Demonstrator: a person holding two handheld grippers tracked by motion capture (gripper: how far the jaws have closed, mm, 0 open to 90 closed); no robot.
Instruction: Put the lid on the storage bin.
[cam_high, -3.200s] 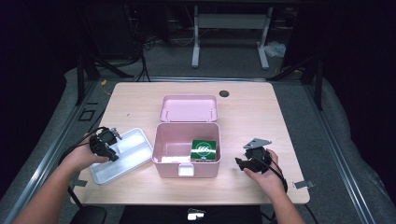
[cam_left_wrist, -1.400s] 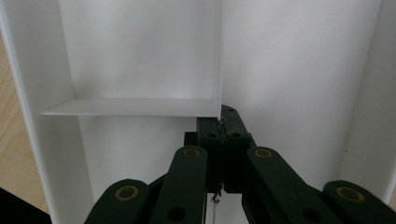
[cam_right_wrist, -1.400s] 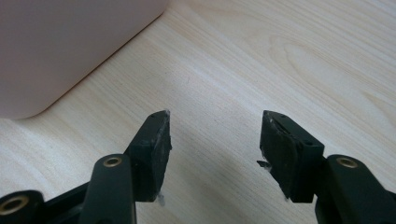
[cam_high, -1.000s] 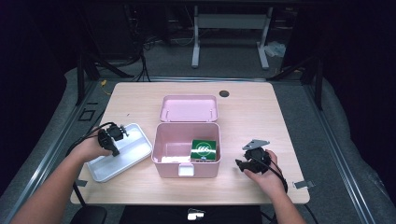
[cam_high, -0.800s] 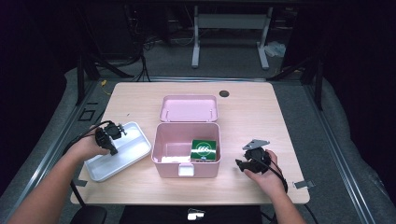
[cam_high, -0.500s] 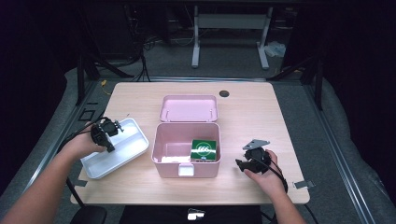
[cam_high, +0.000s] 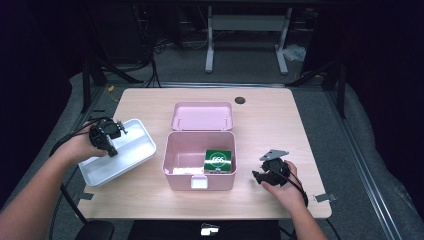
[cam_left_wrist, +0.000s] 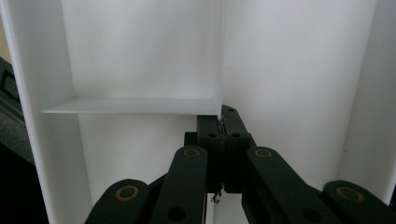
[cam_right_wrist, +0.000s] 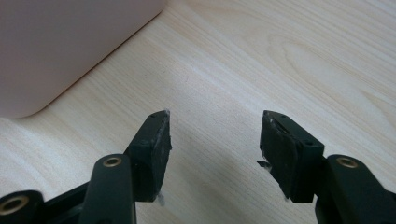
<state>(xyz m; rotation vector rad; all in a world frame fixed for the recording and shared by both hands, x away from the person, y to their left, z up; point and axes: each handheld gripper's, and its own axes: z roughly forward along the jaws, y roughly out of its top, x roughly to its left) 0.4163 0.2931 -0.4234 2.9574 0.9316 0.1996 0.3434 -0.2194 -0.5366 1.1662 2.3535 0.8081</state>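
Lifted and swung leftward off the counter (cam_high: 280, 115), the white divided tray (cam_high: 131, 150) is now pinched by its inner partition in the closed left hand-held gripper (cam_high: 111, 136), leaving the pink box (cam_high: 199, 170) cleared, while the right hand-held gripper (cam_right_wrist: 214, 140) rests open beside it.

A light wooden rectangular table (cam_high: 280, 120) stands on grey carpeted floor (cam_high: 240, 70). Beyond it, a white metal desk frame (cam_high: 245, 30) sits in a dark room, with black cables (cam_high: 160, 50) trailing.
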